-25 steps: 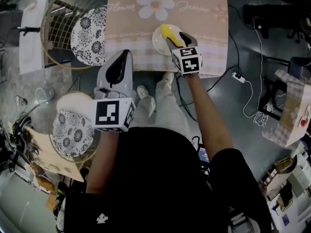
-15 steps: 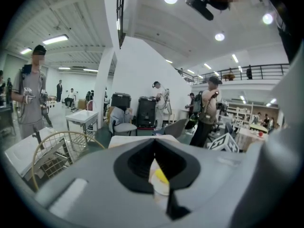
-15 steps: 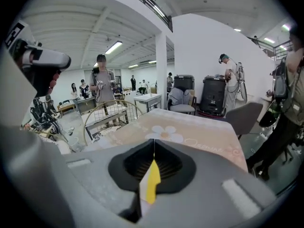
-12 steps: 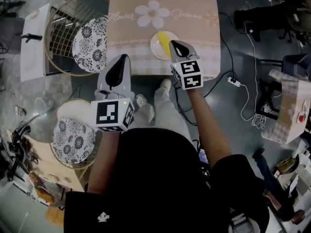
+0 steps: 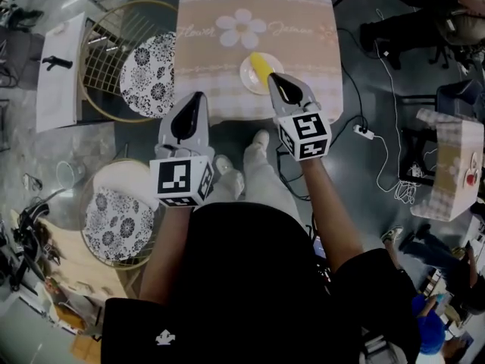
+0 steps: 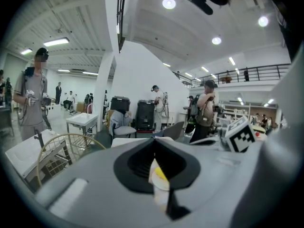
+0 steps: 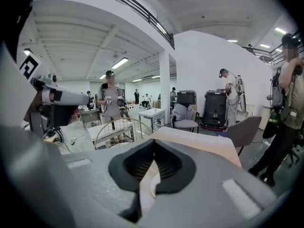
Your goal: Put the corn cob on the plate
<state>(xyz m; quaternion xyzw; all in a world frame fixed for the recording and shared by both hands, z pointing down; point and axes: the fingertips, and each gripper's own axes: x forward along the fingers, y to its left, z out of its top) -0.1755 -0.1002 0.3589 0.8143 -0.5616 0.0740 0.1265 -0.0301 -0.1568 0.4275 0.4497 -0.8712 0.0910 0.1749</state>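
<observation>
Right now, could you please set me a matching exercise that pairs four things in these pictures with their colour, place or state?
Things:
1. corn cob
2. plate
3. right gripper
4. patterned cushion

Descriptions:
A. shut and empty, pointing toward the plate
B. yellow, lying on the plate
C. white, on the flowered tablecloth
D. black and white, on the round chair left of the tablecloth

Pairs: 1-B, 2-C, 3-A, 4-D
</observation>
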